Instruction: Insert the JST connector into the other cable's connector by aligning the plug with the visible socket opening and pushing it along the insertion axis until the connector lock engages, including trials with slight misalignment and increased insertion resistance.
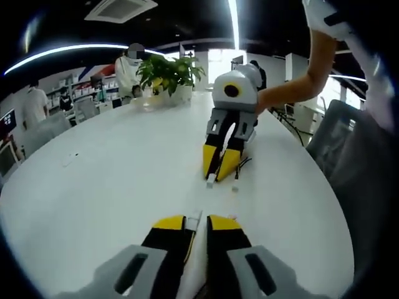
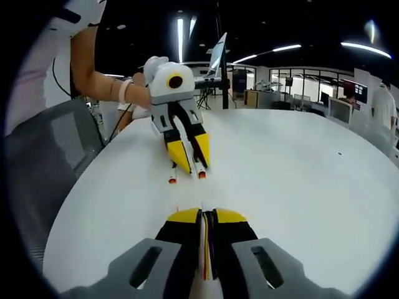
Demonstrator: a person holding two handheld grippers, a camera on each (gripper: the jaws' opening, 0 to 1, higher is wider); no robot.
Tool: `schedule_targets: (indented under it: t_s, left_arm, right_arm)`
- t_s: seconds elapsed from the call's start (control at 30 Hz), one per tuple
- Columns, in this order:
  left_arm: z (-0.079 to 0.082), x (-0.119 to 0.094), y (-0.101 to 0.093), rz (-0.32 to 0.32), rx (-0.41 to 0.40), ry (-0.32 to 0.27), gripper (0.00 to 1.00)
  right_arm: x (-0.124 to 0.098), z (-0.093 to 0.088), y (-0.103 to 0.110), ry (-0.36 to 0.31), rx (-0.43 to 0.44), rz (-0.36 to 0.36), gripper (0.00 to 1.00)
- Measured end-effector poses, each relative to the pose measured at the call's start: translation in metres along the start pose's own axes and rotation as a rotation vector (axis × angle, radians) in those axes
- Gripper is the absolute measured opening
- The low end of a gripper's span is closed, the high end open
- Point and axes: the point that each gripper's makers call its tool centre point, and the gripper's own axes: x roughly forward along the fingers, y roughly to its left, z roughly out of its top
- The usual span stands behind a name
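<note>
- So, left gripper (image 1: pixel 196 225) pinches a white plug (image 1: pixel 194 218); right gripper (image 2: pixel 207 219) clamps its cable (image 2: pixel 206 249).
- Both over mid-table (image 1: pixel 112 174), facing, well apart.
- Nothing mated; aligning and pushing remain.

White connector (image 1: pixel 211 181) and second cable's connector (image 1: pixel 195 217) (each pinched) face each other, apart, over the table.

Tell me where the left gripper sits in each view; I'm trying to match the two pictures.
Left gripper view: the left gripper rises from the bottom centre, its fingers closed on a white connector.
Right gripper view: the left gripper comes in from the upper left, held by a hand, tips pointing down at the table.
Shared landmark: the white table under both grippers.
</note>
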Motion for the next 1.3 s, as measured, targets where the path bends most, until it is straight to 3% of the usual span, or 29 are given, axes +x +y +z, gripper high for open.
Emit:
schedule_targets:
  t_s: [0.47, 0.83, 1.3]
  left_arm:
    - [-0.002, 0.007, 0.004, -0.028, 0.033, -0.016, 0.01]
    - [0.003, 0.012, -0.001, -0.066, -0.008, -0.038, 0.0]
    - [0.007, 0.01, -0.011, -0.098, -0.014, 0.005, 0.0]
  right_arm:
    - [0.001, 0.001, -0.003, -0.017, 0.006, 0.011, 0.04]
    - [0.002, 0.002, -0.002, -0.015, 0.01, 0.015, 0.04]
    - [-0.003, 0.009, 0.002, 0.004, 0.009, 0.024, 0.04]
